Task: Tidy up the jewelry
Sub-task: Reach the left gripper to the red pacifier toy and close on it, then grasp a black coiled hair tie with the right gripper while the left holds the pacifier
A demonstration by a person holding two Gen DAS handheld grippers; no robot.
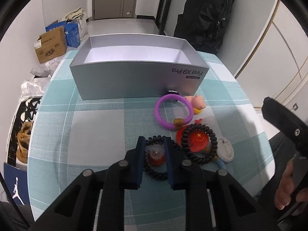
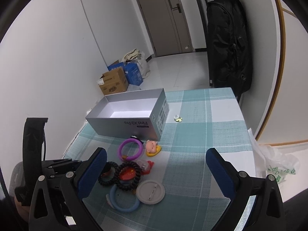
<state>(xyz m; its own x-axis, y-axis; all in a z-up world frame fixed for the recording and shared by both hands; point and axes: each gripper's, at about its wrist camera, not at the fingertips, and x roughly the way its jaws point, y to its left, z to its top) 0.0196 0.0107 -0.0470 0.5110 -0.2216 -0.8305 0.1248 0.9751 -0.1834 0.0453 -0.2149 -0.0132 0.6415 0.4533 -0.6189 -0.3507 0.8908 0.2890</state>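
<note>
The left hand-held gripper (image 1: 155,152) tilts steeply down over the checked counter (image 1: 96,134), its blue pads clenched on a black coil hair tie (image 1: 154,170) with a small clear and red trinket (image 1: 155,154) between them. The right hand-held gripper (image 2: 156,171) hangs at a shallower tilt, released wide, holding nothing. Beside the grip lie a 2nd coil tie (image 1: 200,144) on a red badge (image 1: 194,139), and a purple ring (image 1: 173,111) near the open grey box (image 1: 134,80).
</note>
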